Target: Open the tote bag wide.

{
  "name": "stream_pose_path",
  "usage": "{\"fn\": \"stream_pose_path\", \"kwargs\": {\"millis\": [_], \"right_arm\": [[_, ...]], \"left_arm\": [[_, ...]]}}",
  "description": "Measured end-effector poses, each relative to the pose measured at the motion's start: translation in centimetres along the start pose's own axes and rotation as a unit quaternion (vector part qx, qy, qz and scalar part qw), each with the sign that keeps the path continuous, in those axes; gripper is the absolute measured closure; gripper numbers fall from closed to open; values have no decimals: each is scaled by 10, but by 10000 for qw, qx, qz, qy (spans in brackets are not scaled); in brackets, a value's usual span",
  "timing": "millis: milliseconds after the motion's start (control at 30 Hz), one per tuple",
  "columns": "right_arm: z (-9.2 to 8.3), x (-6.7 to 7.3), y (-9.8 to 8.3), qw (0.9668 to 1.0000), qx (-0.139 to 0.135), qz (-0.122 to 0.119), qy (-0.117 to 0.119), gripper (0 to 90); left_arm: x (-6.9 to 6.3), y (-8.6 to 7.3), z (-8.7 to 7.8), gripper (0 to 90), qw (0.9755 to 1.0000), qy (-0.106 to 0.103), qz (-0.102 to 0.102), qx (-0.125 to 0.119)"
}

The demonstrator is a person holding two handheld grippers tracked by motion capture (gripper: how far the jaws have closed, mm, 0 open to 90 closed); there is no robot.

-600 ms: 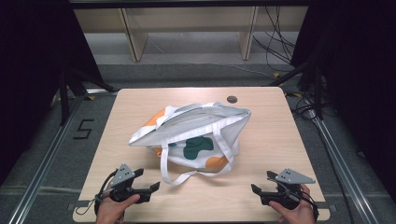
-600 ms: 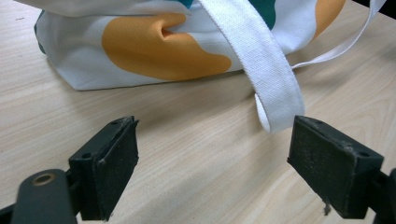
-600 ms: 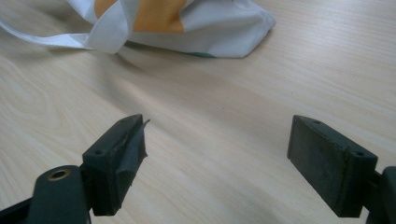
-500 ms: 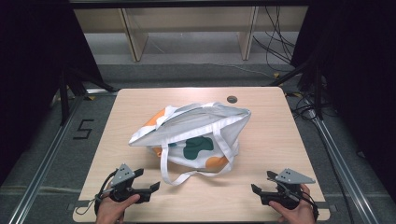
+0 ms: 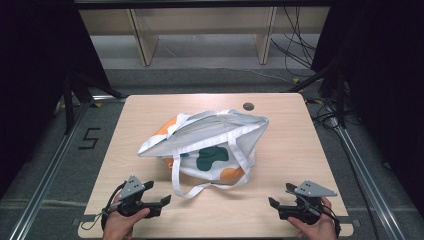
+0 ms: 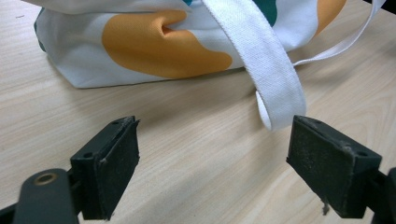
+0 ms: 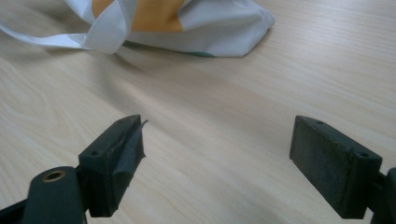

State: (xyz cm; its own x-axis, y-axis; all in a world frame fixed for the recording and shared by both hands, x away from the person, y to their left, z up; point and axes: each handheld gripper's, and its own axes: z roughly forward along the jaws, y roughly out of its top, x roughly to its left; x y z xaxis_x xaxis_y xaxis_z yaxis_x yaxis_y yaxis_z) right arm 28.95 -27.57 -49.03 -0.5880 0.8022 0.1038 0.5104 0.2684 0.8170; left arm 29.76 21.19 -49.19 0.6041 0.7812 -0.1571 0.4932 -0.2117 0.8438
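Centrally tote bag (image 5: 210, 150) on table (image 5: 300, 150), both tongs gaping, empty.

A wooden table (image 5: 310, 150) stands before a shelf unit (image 5: 200, 25) and cables (image 5: 295, 50).

Tote bags: one, white with orange and green blotches (image 5: 210, 150), lying on its side.
Bag straps: two white webbing loops (image 5: 187, 187), one trailing onto the tabletop toward the near edge.
Tables: one, light wood (image 5: 300, 145).
Holes in the tabletop: one round dark grommet (image 5: 248, 106) near the far edge.
Grippers: two, a left gripper (image 5: 159, 202) and a right gripper (image 5: 278, 199), each hand-held.
Jaws per gripper: two black blocks, set wide apart with bare wood between them.
Hands: two, entering at the near edge.
Floor markings: one figure "5" (image 5: 89, 138), left of the table.
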Motion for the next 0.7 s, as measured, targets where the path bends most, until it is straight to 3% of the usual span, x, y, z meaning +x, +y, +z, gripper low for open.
{"fn": "stream_pose_path", "kwargs": {"millis": [100, 133, 167, 300, 333, 367, 433, 500, 567, 600, 700], "right_arm": [[0, -2, 2, 10000, -6, -70, -20, 213], [-1, -2, 4, 9999, -81, -92, 89, 239], [-1, 1, 6, 9999, -79, 3, 66, 255], [-3, 1, 15, 9997, -136, -109, 149, 345], [-4, 3, 22, 9991, -212, -202, 290, 439], [-4, 2, 26, 9985, -295, -359, 298, 472], [-6, 6, 33, 9983, -235, -370, 383, 562], [-7, 6, 44, 9967, -254, -621, 456, 650], [-7, 8, 50, 9962, -278, -695, 453, 693], [-5, 9, 65, 9937, -404, -932, 467, 771], [-3, 12, 84, 9922, -468, -1042, 495, 839]], "left_arm": [[1, 1, -1, 181, 10000, -27, -58, -61], [1, 2, -3, 204, 9998, -53, -173, -92], [3, 3, -4, 216, 9999, -52, -67, -87], [4, 5, -7, 255, 9996, -38, -209, -181], [6, 8, -7, 292, 9996, -105, -178, -189], [6, 9, -8, 341, 9994, -114, -231, -221], [6, 10, -9, 450, 9995, -60, -199, -232], [7, 20, -13, 552, 9992, -95, 63, -380], [7, 23, -14, 680, 9991, -110, 146, -388], [8, 30, -15, 742, 9990, -104, 206, -378], [13, 42, -12, 822, 9987, -135, 235, -440]]}}
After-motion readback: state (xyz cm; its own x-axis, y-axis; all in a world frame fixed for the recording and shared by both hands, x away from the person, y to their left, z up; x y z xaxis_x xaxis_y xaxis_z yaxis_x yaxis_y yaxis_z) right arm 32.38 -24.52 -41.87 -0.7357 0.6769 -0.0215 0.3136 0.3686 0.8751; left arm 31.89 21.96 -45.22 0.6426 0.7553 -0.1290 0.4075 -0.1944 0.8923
